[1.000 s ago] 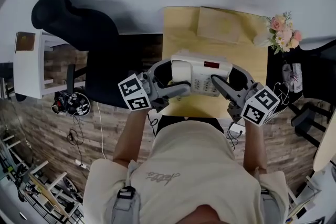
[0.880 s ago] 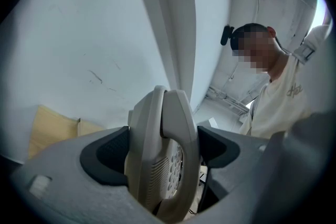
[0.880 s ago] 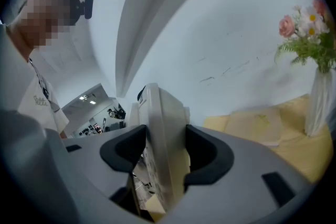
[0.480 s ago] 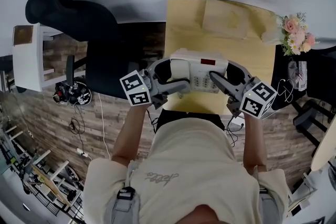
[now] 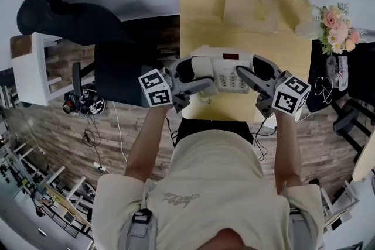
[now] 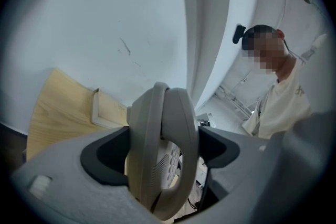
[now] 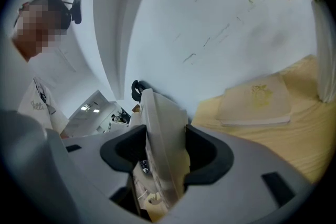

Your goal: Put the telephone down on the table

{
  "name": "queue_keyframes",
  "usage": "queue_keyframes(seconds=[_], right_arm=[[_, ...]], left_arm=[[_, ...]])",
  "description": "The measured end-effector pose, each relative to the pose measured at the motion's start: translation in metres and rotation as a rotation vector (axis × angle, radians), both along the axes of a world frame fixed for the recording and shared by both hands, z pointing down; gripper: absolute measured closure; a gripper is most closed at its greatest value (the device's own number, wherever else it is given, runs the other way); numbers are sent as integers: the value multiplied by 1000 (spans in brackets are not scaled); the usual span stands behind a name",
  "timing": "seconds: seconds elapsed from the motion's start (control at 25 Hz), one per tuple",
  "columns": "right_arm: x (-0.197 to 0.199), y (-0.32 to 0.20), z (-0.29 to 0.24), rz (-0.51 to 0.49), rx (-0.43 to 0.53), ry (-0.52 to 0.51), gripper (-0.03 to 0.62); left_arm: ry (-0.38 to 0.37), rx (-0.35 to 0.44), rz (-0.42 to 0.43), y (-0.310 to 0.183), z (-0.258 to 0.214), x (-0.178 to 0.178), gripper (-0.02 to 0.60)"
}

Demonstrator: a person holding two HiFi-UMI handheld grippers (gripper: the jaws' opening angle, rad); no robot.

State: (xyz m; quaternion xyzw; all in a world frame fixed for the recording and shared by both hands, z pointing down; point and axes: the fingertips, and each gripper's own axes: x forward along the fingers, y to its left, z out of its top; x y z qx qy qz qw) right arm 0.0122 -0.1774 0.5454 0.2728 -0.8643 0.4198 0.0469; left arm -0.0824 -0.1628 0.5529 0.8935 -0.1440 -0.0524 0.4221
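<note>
The head view gives us the telephone (image 5: 225, 70) whole, keypad up, over the near edge of the table (image 5: 202, 14), between the left gripper (image 5: 196, 80) and the right gripper (image 5: 249, 76). Whether it touches the table we cannot tell. Only the left gripper view shows those jaws clamped on the telephone at its handset (image 6: 163, 149). The right gripper view shows its jaws clamped on the other side, with a book (image 7: 257, 99) farther back on the table. The book's gold emblem is too small to read.
</note>
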Motion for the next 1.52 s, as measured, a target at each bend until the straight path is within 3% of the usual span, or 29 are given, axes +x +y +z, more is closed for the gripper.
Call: queue_keyframes(seconds=[0.24,0.4,0.6,0.92,1.52], right_arm=[[18,-20,25,51,-44,-87,361],[25,-22,50,58,-118,-120,361],[23,-23,76,59,-177,-111,361],[30,-39,112,71,-249,-156,359],[34,-51,140,118,-321,-152,361]], left_arm=[[49,-79,-16,-11,32,15,193],[40,-103,-21,-21,50,18,193],[5,-145,10,-25,73,18,192],[-17,-181,-8,-46,101,23,192],[11,-305,-57,-63,126,24,193]])
